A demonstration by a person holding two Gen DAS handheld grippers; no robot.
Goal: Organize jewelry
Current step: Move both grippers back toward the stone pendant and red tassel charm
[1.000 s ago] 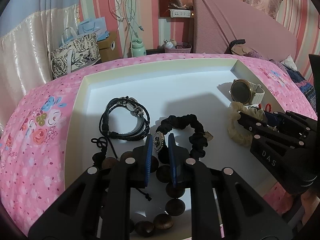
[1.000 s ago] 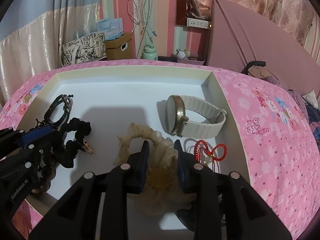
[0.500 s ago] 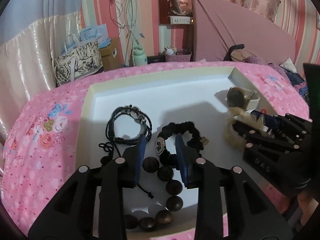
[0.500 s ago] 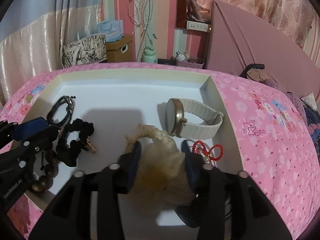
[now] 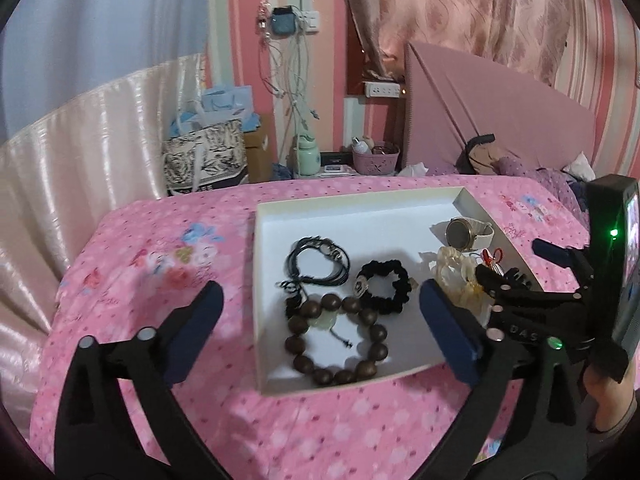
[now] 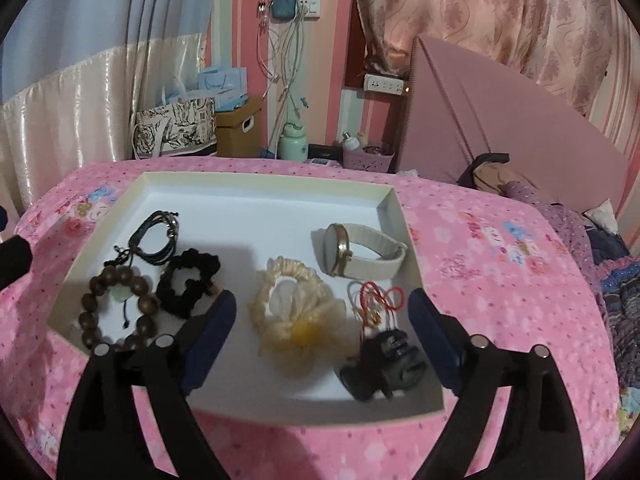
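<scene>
Pink bedspread (image 6: pixel 500 264) bears a white tray (image 6: pixel 260 182); both the left gripper (image 5: pixel 320 312) and right gripper (image 6: pixel 322 314), jaws just opened, hover released above the beaded bracelet (image 5: pixel 336 340) and cream scrunchie (image 6: pixel 296 312).

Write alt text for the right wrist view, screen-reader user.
A shallow white tray on a pink floral bedspread holds a wooden bead bracelet, black cord bracelet, black scrunchie, cream scrunchie, white-strapped watch and red string bracelet. The right gripper hangs open above it, holding nothing.
</scene>
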